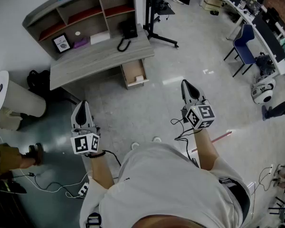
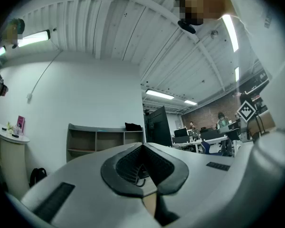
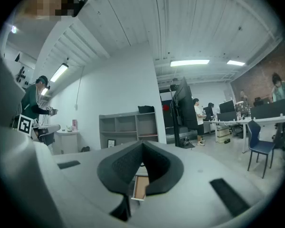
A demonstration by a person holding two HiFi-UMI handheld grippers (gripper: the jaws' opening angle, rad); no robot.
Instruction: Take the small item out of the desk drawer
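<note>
A grey desk (image 1: 97,56) with a shelf hutch (image 1: 80,11) stands against the far wall. Its light wood drawer (image 1: 134,73) is pulled open under the desk's right end; what lies inside is too small to make out. My left gripper (image 1: 81,104) hangs over the floor well short of the desk, jaws shut and empty. My right gripper (image 1: 185,83) is to the right of the drawer, also shut on nothing. In the right gripper view the drawer (image 3: 139,186) shows just below the closed jaws (image 3: 142,146). The left gripper (image 2: 142,148) points at the hutch (image 2: 104,140).
A black phone (image 1: 127,32), a picture frame (image 1: 61,42) and a purple thing (image 1: 80,42) sit on the desk. A black stand (image 1: 156,18) is to its right, a blue chair (image 1: 244,46) farther right. A white round table (image 1: 12,101) and cables (image 1: 47,186) are at left.
</note>
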